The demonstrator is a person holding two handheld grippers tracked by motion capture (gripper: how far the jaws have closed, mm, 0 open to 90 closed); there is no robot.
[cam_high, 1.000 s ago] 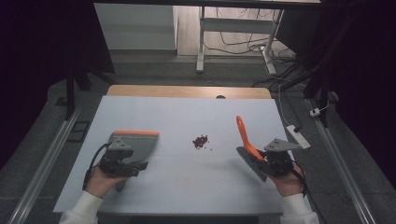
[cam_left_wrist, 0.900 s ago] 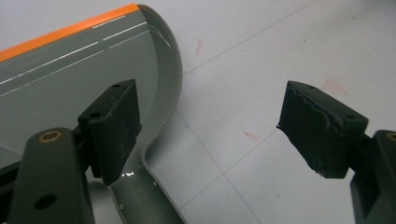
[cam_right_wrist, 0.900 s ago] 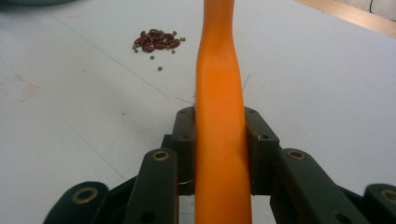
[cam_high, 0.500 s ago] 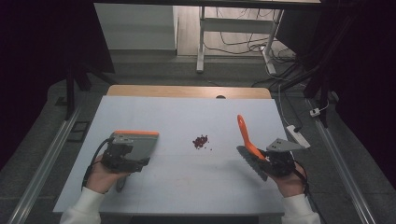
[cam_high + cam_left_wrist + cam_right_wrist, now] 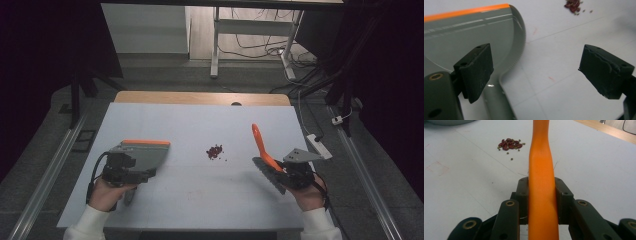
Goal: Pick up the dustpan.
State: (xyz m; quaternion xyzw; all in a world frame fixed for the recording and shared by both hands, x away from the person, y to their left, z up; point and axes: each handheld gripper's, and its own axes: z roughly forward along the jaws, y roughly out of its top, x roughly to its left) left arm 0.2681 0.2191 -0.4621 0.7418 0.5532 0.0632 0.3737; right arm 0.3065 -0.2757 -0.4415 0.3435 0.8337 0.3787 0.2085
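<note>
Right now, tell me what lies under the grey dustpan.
The dustpan lies flat on the white table, orange edge facing away. Its pan hides anything beneath. The beans sit apart, uncovered. The left gripper fingers have just been opening, nothing between them.

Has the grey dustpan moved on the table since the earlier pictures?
No. The dustpan keeps the same place and distance from the pile of beans. The left claw has just been opening, with nothing between its jaws.

White table with a bare wooden strip along its far edge; beyond it, a white metal stand, loose cables on the grey floor; a white power strip at the table's right edge
</note>
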